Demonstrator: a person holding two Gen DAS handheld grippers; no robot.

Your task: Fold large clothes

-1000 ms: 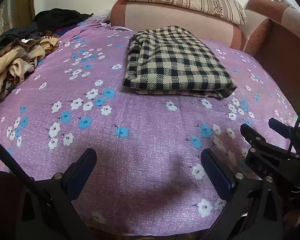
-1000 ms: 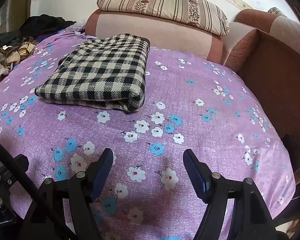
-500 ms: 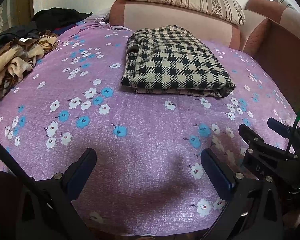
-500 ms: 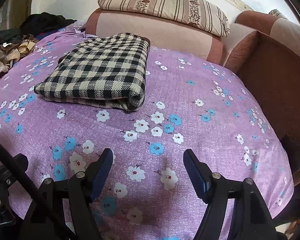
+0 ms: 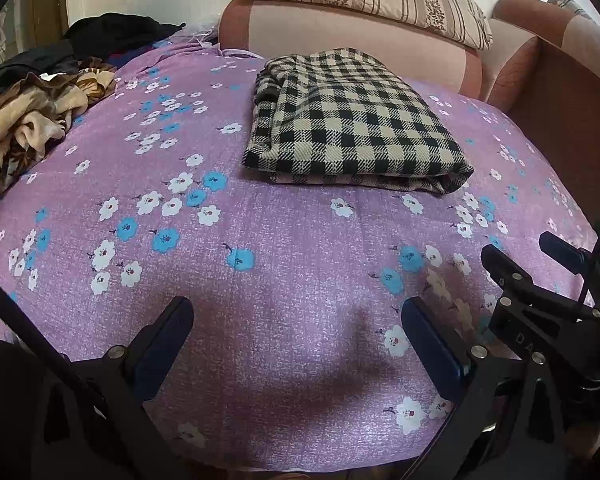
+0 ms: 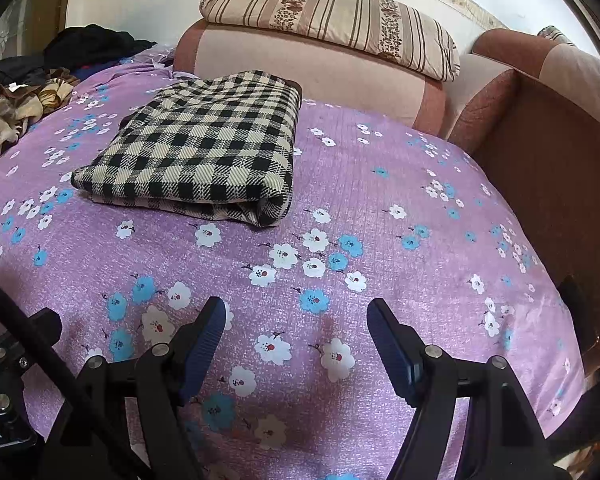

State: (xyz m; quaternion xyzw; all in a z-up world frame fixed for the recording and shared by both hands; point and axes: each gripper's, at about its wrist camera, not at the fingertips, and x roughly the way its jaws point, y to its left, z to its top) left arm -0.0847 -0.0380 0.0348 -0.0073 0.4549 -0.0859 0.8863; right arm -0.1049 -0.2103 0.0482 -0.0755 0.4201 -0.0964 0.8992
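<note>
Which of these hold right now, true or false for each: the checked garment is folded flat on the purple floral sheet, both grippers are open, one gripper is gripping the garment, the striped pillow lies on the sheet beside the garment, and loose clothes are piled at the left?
1. The checked garment lies folded on the purple floral sheet. True.
2. The left gripper and right gripper are both open. True.
3. One gripper is gripping the garment. False: both are empty, well short of it.
4. The striped pillow lies on the sheet beside the garment. False: it rests atop the sofa back behind it.
5. Loose clothes are piled at the left. True.
</note>
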